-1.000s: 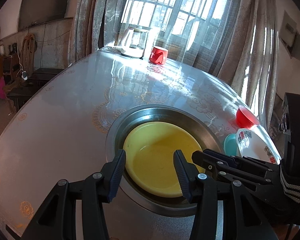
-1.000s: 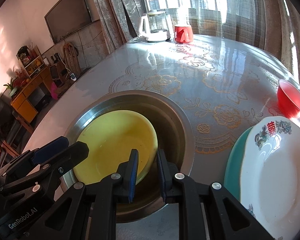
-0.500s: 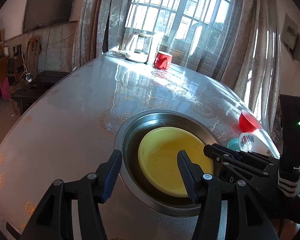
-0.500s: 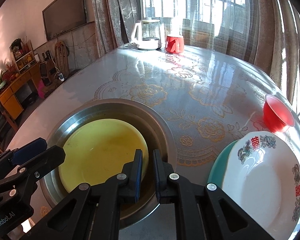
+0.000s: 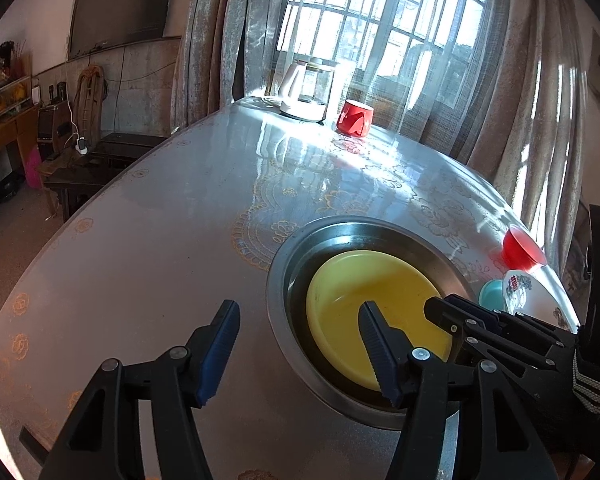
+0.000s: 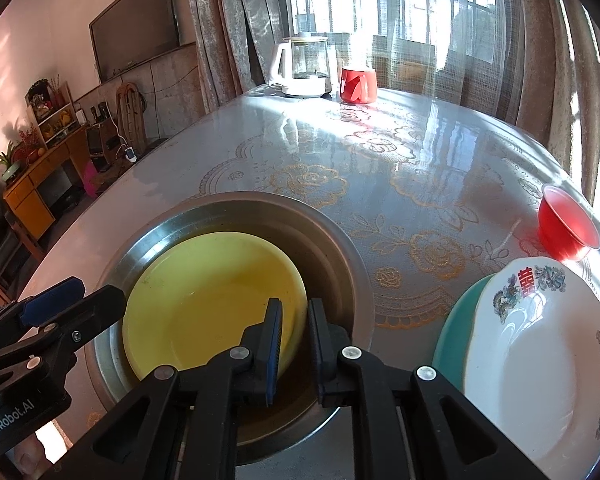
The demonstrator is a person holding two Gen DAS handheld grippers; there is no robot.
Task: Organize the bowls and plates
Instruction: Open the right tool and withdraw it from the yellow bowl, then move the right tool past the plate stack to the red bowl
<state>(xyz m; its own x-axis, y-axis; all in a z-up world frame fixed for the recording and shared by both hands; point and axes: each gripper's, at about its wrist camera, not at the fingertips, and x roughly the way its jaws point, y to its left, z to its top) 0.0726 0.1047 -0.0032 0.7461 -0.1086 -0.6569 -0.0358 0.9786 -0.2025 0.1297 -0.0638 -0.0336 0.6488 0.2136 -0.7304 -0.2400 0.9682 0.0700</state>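
Observation:
A yellow plate (image 5: pixel 376 304) lies inside a wide steel basin (image 5: pixel 284 264) on the round table; both also show in the right wrist view, plate (image 6: pixel 212 304) and basin (image 6: pixel 340 240). My left gripper (image 5: pixel 300 344) is open and empty, raised near the basin's near-left rim. My right gripper (image 6: pixel 294 340) has its jaws a narrow gap apart over the yellow plate's right edge, gripping nothing. A white patterned plate (image 6: pixel 540 360) rests on a teal plate (image 6: pixel 452 328) at the right. A small red bowl (image 6: pixel 564 228) stands beyond them.
A white kettle (image 6: pixel 300 68) and a red mug (image 6: pixel 358 84) stand at the table's far edge by the curtained window. The table's rounded edge (image 5: pixel 60 240) drops off to the left, with furniture beyond.
Both grippers have pulled back and up from the basin, which looks smaller and farther. The left gripper has shifted left. The right jaws have opened slightly.

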